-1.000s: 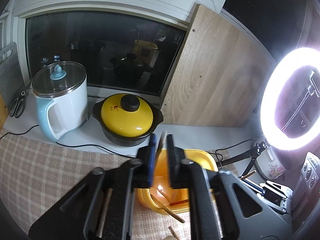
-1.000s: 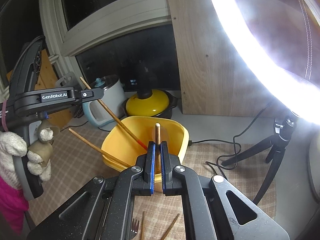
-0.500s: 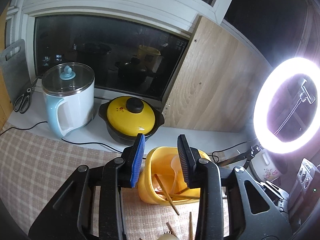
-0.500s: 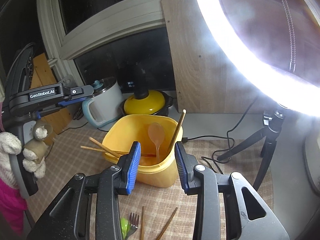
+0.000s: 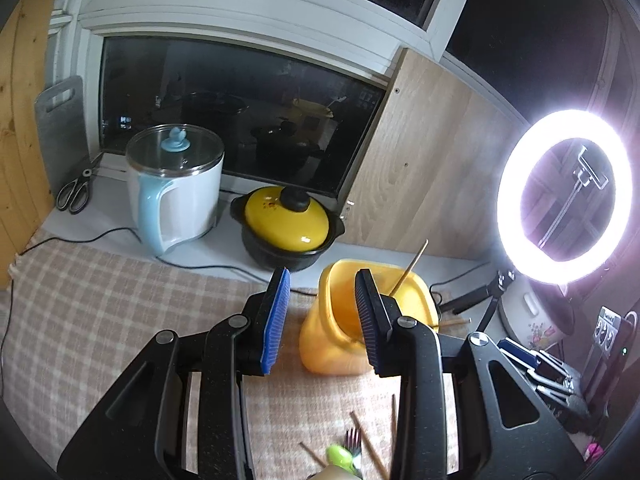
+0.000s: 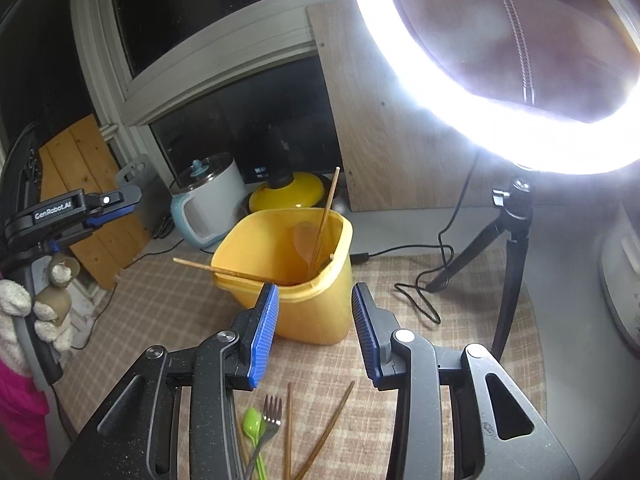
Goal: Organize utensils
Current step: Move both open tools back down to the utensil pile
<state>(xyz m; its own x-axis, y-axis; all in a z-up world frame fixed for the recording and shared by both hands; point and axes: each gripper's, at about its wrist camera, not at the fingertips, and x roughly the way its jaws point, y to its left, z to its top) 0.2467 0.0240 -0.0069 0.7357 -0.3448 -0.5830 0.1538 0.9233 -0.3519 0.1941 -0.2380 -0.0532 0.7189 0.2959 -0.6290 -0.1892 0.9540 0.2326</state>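
Container (image 6: 298,312), yellow plastic, stands upright on checked cloth (image 5: 100,312) of the tabletop, just ahead of both my grippers. My right gripper (image 6: 314,328) has its jaws apart w/ nothing between them; they have just been opening. My left gripper (image 5: 322,312) has also jaws apart and empty, just opened wider, and in its view the container is partly behind the right-side jaw. Inside the container I see a wooden spoon (image 6: 306,242) and one chopstick (image 6: 326,216) leaning upright vs. another chopstick (image 6: 224,272) lying across the rim, its end sticking out to the left. Nearer to me on the cloth lie a fork (image 6: 270,424), a green spoon (image 6: 253,432) and more chopsticks (image 6: 324,436), loose, apart from the container. Behind it stand a yellow-lidded pot (image 5: 288,224) and a white kettle (image 5: 176,188). Ring light (image 5: 564,196) is at the right, very bright.
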